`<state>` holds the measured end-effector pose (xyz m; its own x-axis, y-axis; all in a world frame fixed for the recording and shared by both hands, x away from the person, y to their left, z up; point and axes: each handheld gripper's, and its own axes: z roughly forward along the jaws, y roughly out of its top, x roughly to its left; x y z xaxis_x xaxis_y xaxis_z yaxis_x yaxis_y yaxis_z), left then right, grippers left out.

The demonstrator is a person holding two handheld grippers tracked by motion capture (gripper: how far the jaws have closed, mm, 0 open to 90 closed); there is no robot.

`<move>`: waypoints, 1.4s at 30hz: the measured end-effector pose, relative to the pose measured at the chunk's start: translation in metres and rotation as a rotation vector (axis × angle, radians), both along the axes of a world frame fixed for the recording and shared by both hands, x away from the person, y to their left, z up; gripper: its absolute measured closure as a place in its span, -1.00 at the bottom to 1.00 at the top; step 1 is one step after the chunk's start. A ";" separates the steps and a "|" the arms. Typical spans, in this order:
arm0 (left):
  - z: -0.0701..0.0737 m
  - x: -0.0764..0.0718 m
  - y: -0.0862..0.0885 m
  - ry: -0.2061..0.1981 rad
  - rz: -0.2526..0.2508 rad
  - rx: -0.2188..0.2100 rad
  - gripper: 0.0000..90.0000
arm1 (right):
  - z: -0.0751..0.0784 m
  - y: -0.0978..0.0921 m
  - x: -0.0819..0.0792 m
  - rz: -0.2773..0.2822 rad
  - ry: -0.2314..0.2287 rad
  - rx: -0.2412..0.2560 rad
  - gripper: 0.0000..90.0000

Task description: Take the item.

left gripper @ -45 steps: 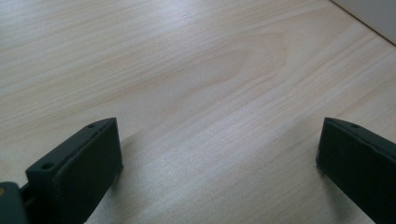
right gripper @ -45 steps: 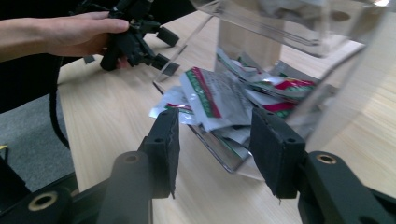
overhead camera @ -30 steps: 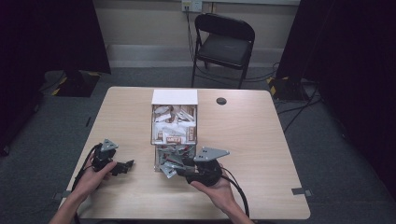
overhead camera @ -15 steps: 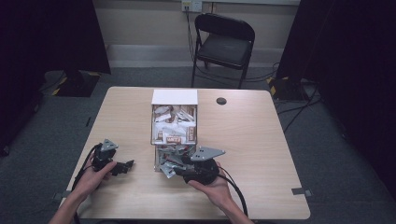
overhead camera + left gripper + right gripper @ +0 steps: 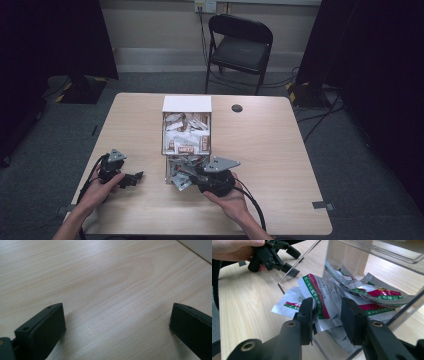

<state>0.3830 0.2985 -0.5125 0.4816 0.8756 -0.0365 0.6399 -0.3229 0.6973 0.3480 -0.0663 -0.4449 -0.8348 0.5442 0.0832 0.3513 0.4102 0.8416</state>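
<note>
A: Right black two-jaw gripper, jaws apart, straddling a silver foil sachet with a green and red stripe at the mouth of the clear acrylic dispenser box. Not clamped yet, from what I see.

B: Where's the sachet sitting?

A: Near end of the box, at the bottom opening, half out on the pale wood table. More sachets are heaped on it and behind it.

B: Risk?

A: Jaws could close on two or three layers at once, since the foil edges overlap. Also the right-hand jaw is close to the acrylic wall; if it closes there it may pinch the wall or nudge the box.

B: Anything else?

A: Foil looks slick and crumpled, so a shallow bite on the corner could slip. Pulling could drag the neighbours out onto the table.

B: Left one?

A: Left black gripper rests on the table, well to the left of the box, jaws wide apart, nothing between them. It isn't steadying the box, so the box may slide.
</note>
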 end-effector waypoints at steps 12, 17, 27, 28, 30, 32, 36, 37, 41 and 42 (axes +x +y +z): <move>0.000 0.000 0.000 0.000 0.000 0.000 -1.00 | -0.001 -0.004 0.004 -0.028 -0.033 -0.019 0.49; 0.000 0.000 0.000 0.000 -0.001 -0.001 -1.00 | 0.000 -0.006 0.007 -0.028 -0.025 -0.018 0.64; 0.000 0.000 0.000 0.001 -0.001 -0.001 -1.00 | 0.000 -0.007 0.008 -0.005 -0.027 -0.016 0.97; 0.000 0.000 0.000 0.000 -0.001 -0.001 -1.00 | 0.000 -0.006 0.008 0.000 -0.021 -0.012 0.98; 0.000 0.000 0.000 0.000 -0.001 -0.001 -1.00 | 0.000 -0.006 0.008 0.002 -0.018 -0.003 0.99; 0.000 0.000 0.000 0.000 -0.001 -0.001 -1.00 | 0.001 -0.006 0.007 0.005 -0.003 0.015 1.00; 0.000 0.000 0.000 0.000 -0.001 -0.001 -1.00 | 0.002 -0.003 0.003 0.022 0.016 0.024 1.00; 0.000 0.000 0.000 0.000 -0.001 -0.001 -1.00 | 0.002 -0.003 0.003 0.022 0.016 0.024 1.00; 0.000 0.000 0.000 0.000 -0.001 -0.001 -1.00 | 0.004 -0.002 0.001 0.022 0.009 0.024 1.00; 0.000 0.000 0.000 0.000 -0.001 -0.001 -1.00 | 0.006 -0.004 0.002 0.014 0.001 0.029 1.00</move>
